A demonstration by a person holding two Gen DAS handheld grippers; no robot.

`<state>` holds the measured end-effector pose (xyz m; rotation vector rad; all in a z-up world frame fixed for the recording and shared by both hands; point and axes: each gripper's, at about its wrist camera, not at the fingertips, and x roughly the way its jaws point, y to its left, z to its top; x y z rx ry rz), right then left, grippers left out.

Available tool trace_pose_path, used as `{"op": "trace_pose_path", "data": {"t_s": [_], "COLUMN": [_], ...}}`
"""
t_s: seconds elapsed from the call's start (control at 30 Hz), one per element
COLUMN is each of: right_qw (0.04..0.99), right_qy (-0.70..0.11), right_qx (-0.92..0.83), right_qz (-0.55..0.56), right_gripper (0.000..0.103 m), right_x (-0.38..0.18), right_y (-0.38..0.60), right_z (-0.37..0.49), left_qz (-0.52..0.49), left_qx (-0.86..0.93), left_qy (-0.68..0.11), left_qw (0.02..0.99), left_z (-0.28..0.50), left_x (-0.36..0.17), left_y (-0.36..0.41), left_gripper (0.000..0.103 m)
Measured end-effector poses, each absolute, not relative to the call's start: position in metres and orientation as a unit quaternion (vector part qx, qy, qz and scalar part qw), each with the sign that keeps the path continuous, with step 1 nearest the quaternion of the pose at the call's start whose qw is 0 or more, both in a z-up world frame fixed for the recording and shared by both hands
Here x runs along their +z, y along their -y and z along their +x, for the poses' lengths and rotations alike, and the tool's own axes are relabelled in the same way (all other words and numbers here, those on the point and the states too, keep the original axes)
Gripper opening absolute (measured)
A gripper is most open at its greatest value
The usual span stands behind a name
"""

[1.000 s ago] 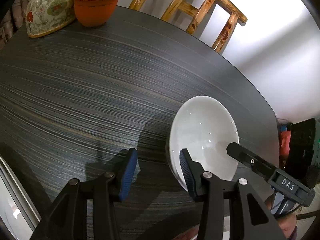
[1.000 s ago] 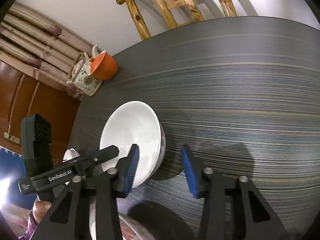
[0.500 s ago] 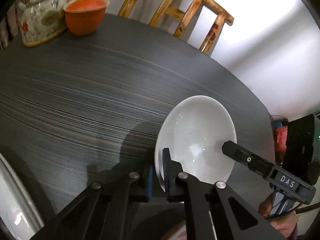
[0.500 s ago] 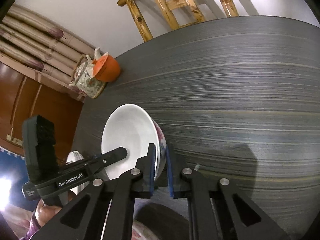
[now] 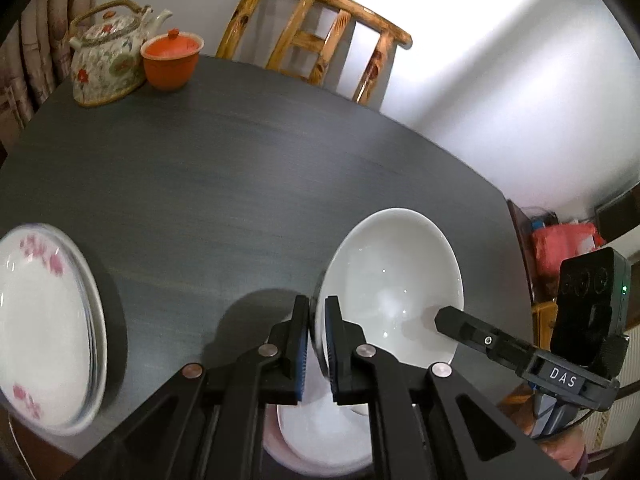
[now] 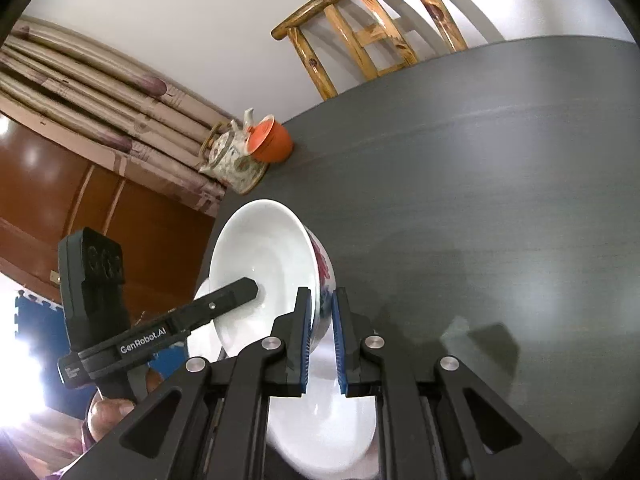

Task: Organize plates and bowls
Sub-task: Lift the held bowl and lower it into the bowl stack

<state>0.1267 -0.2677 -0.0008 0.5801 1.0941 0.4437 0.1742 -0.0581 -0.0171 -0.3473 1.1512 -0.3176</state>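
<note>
Left wrist: bowl (image 5: 390, 280) rim seemingly between claw (image 5: 317, 344).

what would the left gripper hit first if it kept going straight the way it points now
The left gripper is already clamped on the rim of the white ceramic bowl, so that comes first. Beyond the rim, its line seems to run down onto bare dark wood-grain tabletop; depth is hard to judge in this fisheye view.

Bowl (image 5: 394, 280) above table (image 5: 240, 184), plates (image 5: 44, 328) left, teapot (image 5: 106, 64) beside cup (image 5: 171, 62) far back
</note>
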Motion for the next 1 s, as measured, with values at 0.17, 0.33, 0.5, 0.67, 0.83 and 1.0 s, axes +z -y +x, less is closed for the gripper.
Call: {"op": "trace_pose_path", "data": {"t_s": [0.17,0.33,0.5,0.67,0.83,1.0], "right_qw": [0.783,0.774,0.771,0.771,0.771,0.772], "right_qy": [-0.522,-0.536,-0.545,-0.549,-0.551,-0.550], "right_qx": [0.200,0.192,0.182,0.176,0.171,0.169], "right_qz": [0.270,0.276,0.274,0.270,0.270,0.270], "right_gripper": [0.012,0.012,0.012,0.012,0.012,0.013], "right_x": [-0.008,-0.023,-0.033,-0.036,-0.039,-0.040], "right_y": [0.266,0.267,0.265,0.263,0.263,0.262], "right_z": [0.087,0.063,0.057,0.054,0.053,0.052], "left_qz": [-0.157,-0.143,-0.136,-0.130,-0.114,-0.096], "left_qx": [-0.149,-0.140,-0.133,-0.132,-0.129,-0.121], "left_qy": [-0.557,-0.571,-0.579,-0.579,-0.575,-0.565], "left_qw": [0.801,0.796,0.793,0.794,0.800,0.810], "left_z": [0.141,0.127,0.122,0.118,0.116,0.111], "left_x": [-0.035,-0.051,-0.061,-0.065,-0.066,-0.064], "left_y": [0.058,0.063,0.069,0.075,0.078,0.089], "left_gripper": [0.008,0.008,0.008,0.008,0.008,0.010]}}
